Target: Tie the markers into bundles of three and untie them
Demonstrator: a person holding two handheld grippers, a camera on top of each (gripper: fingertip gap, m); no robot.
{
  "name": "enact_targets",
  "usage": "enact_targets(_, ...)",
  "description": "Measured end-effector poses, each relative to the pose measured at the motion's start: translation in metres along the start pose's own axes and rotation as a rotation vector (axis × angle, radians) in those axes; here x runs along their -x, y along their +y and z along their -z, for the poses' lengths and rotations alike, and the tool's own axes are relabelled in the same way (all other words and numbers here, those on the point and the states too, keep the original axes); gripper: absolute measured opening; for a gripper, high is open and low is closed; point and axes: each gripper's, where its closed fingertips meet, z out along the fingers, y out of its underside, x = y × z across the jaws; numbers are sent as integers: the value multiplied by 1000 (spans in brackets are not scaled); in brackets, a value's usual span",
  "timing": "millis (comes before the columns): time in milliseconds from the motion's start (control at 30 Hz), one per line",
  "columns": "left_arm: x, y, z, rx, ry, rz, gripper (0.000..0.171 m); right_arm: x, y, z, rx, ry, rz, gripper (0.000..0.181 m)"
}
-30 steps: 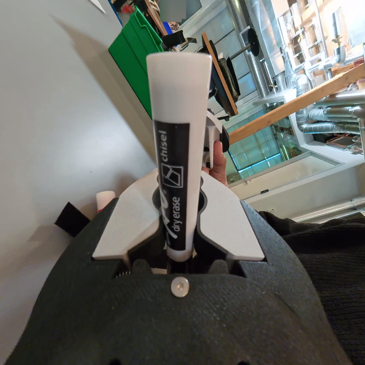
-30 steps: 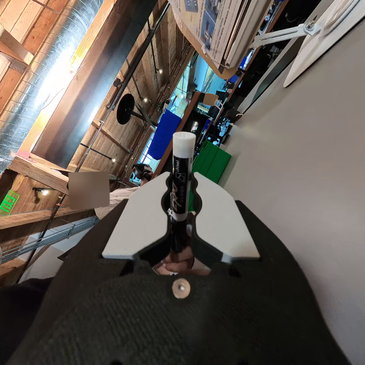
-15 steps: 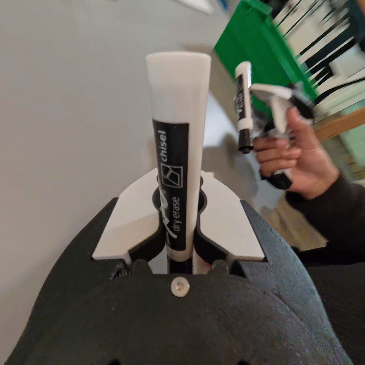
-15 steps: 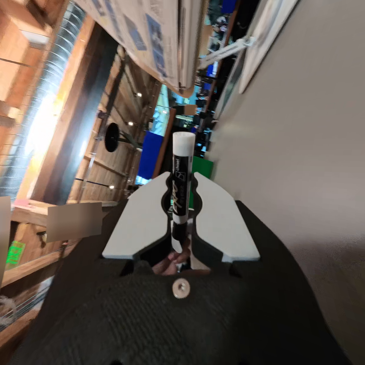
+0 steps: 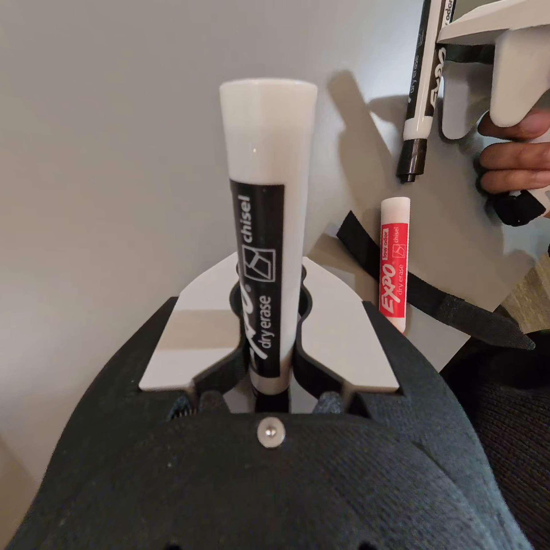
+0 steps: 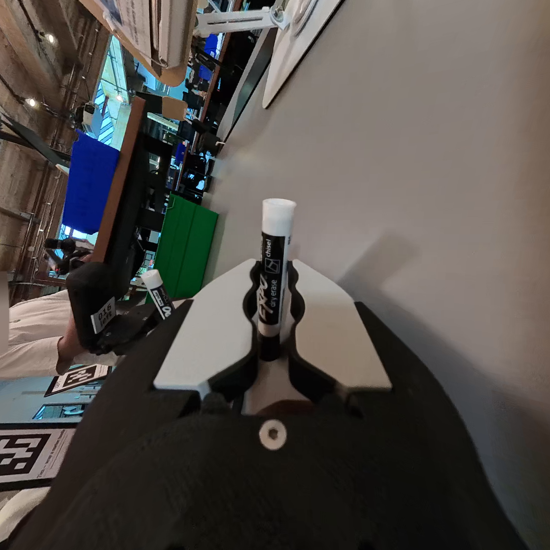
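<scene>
My left gripper [image 5: 269, 285] is shut on a black-labelled dry-erase marker [image 5: 266, 214] that points forward over the grey table [image 5: 104, 148]. My right gripper [image 6: 272, 282] is shut on a second black marker [image 6: 275, 262], white end forward. In the left wrist view the right gripper [image 5: 446, 53] and its marker [image 5: 419, 98] hang at the upper right, cap end down. A red-labelled marker [image 5: 394, 262] lies on the table across a black strap [image 5: 387, 273]. The left gripper's marker also shows in the right wrist view [image 6: 157, 293].
A green bin [image 6: 184, 250] stands at the table's far end. A white board [image 6: 300, 50] lies farther along the table. The table's edge [image 5: 506, 291] runs at the right, with a dark sleeve [image 5: 506, 431] below it. A person's fingers [image 5: 515, 157] hold the right gripper's handle. The left gripper's tips are roughly 15 centimetres from the right gripper's. From my left tips it is roughly 6 centimetres to the black strap [image 5: 387, 273]; from my right, 15 centimetres.
Both grippers have swung down toward the table and closer together. The red marker and the strap have come into the left wrist view. Both still hold their markers.
</scene>
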Motion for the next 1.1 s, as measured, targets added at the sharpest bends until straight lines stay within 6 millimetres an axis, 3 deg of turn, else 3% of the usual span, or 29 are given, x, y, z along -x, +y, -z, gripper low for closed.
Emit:
enact_targets(167, 0, -8, -6, 10, -13, -22, 33, -4, -3, 6, -6, 25, 25, 19)
enact_targets(367, -2, -13, -10, 49, -8, -45, 36, -1, 0, 13, 2, 14, 49, 35)
enact_targets(567, 2, -24, -11, 46, -14, -51, 41, 6, -12, 26, -36, -12, 149, 37)
enact_targets(667, 4, -32, -7, -18, -16, -57, 41, 9, -18, 30, -5, 30, 390, 37)
enact_targets(867, 15, -38, 17, -184, -33, -31, 39, 10, -6, 24, 167, 220, 1134, 38)
enact_targets(967, 18, -31, 31, -259, -12, 9, 38, 19, 18, 9, 280, 174, 1355, 39)
enact_targets(1100, 20, -14, 44, -298, -1, 59, 37, 50, 66, -1, 437, -67, 1537, 39)
